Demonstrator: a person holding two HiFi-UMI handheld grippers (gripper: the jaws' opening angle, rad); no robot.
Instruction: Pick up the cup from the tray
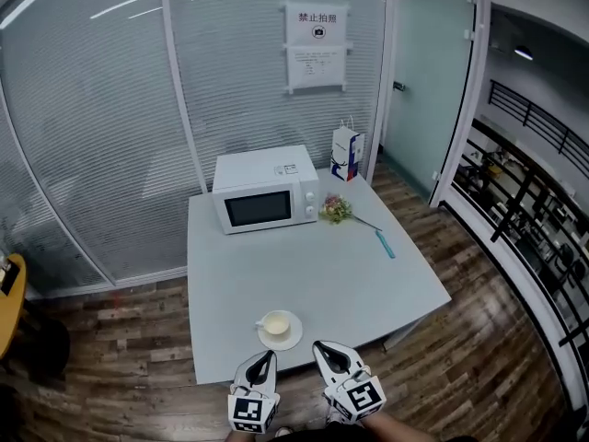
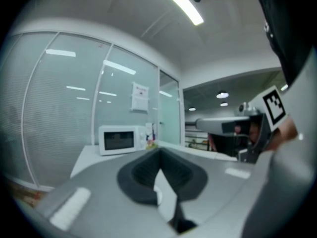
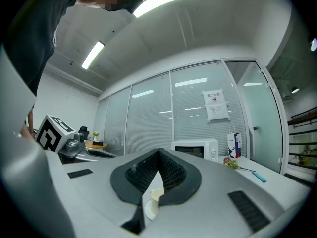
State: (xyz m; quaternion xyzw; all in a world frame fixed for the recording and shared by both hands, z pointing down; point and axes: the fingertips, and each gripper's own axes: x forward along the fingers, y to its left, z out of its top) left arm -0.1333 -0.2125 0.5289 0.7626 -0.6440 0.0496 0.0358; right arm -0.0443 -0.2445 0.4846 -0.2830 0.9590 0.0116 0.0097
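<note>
A cream cup (image 1: 274, 323) stands on a round white saucer (image 1: 294, 339) near the table's front edge. Both grippers hover just in front of that edge, pointing at the cup. My left gripper (image 1: 266, 357) is shut and holds nothing; in its own view the dark pads (image 2: 143, 175) meet at the tip of the left gripper (image 2: 159, 153). My right gripper (image 1: 324, 347) is also shut and holds nothing. In the right gripper view the cup (image 3: 156, 196) and saucer (image 3: 148, 210) show below the closed right gripper (image 3: 158, 152).
The grey table (image 1: 350, 284) carries a white microwave (image 1: 265, 191) at the back, a white and blue paper bag (image 1: 346, 154), a small bunch of flowers (image 1: 335, 209) and a blue pen (image 1: 384, 244). Glass partition walls stand behind; wooden floor surrounds the table.
</note>
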